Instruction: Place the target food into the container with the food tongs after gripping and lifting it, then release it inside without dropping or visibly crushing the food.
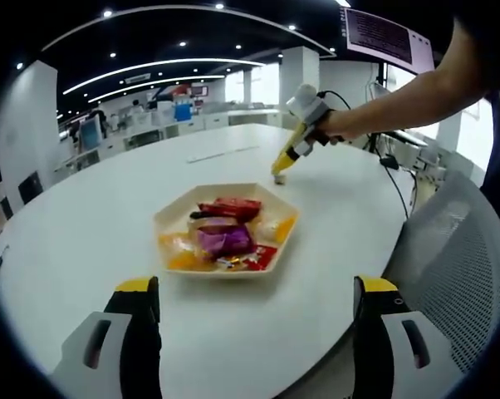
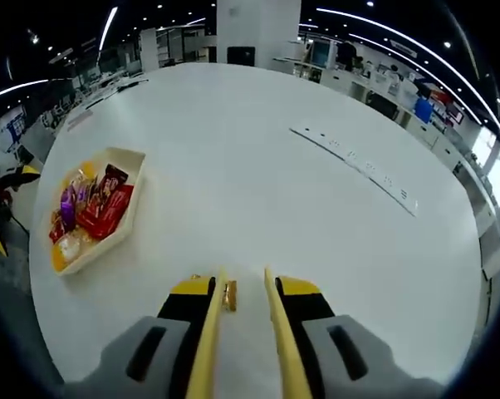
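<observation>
Though illegible, wrapper [image 1: 231, 207] print in tray [image 1: 174, 208]

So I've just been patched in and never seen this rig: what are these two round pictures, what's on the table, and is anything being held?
There is no robot: a person holds a two-jaw gripper in each hand, and a fisheye camera rides on each.

The left gripper view looks across the round white table at a cream hexagonal tray of wrapped snacks. The left gripper is open and empty.

The right gripper carries yellow food tongs. They straddle a small gold-wrapped candy on the table, not yet lifted; I cannot tell whether they are pinching it. The left gripper view shows this from farther off, past the tray.
</observation>
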The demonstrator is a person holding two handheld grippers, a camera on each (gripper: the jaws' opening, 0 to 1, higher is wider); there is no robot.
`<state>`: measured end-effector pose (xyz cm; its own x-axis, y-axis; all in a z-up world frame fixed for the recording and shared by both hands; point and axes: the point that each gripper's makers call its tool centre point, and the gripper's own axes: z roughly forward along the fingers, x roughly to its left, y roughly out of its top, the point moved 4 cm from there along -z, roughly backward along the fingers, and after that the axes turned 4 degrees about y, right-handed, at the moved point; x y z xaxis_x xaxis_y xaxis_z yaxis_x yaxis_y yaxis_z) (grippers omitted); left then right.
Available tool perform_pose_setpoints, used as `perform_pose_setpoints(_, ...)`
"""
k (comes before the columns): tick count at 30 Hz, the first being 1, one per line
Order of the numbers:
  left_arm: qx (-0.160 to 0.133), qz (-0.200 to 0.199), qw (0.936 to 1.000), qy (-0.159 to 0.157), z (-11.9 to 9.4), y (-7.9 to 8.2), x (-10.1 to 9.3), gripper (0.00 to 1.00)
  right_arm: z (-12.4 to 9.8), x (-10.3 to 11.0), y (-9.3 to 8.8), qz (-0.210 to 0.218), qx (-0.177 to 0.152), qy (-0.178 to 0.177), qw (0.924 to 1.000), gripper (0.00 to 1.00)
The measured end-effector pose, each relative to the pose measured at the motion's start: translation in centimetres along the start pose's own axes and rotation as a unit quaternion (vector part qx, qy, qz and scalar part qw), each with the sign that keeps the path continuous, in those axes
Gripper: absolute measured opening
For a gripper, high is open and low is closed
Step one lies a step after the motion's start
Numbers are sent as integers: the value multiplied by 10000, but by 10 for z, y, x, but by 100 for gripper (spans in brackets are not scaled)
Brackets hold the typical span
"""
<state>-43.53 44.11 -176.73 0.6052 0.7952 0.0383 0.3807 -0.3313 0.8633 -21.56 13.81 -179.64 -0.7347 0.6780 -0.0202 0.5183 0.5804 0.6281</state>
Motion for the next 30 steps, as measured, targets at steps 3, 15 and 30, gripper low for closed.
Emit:
perform_pose_setpoints(3, -3, 13, 10000, -8, 0, 0, 0, 93, -7, 3, -7, -21, 88, 85, 9999, 27)
perform_pose_setpoints(15, -36, 55, 10000, -57, 0, 2, -3, 93, -19, 24, -7, -324, -135, 504, 9981, 27)
perform_pose_setpoints(30, -39, 14, 10000, -8, 0, 0, 0, 93, -2, 30, -12, -448, 16, 676, 9967, 28)
